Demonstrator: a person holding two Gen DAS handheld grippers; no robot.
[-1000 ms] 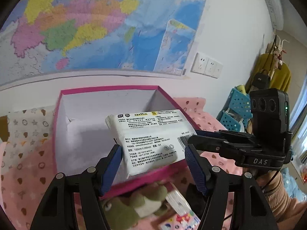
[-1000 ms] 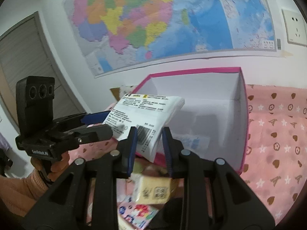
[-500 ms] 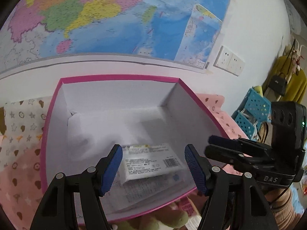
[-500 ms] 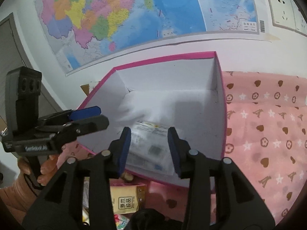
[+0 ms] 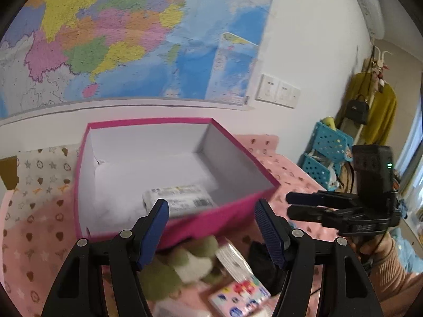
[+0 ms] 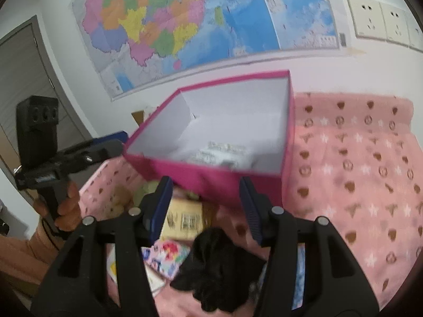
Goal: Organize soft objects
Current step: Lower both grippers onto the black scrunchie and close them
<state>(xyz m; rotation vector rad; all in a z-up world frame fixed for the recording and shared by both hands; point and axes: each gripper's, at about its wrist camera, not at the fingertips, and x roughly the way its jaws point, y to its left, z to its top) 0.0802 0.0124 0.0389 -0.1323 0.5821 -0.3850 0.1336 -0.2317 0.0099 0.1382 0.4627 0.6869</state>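
Box: pink box (image 5: 219, 216) with white interior, open at the top, standing on a pink patterned blanket (image 6: 357, 174) below a wall map (image 5: 132, 34).
Tissue pack: white printed pack (image 5: 179, 198) lying flat on the box floor, close to the near wall; blurred in the right wrist view (image 6: 224, 153).
Left gripper: left gripper (image 5: 211, 227) with its blue pads (image 5: 156, 227) spread apart and nothing between them; positioned in front of the near box wall, above the loose items.
Right gripper: right gripper (image 6: 206, 206) with jaws opening, nothing between the pads; positioned just short of the near box wall.
Loose items outside box: green and cream plush toy (image 5: 179, 266), a small colourful pack (image 5: 240, 293), a yellow-beige pack (image 6: 185, 219) and a black soft item (image 6: 222, 264), all on the blanket in front of the box.
Person: one hand (image 6: 66, 206) grips the left gripper handle; a beige sleeve (image 5: 394, 282) shows behind the right gripper.
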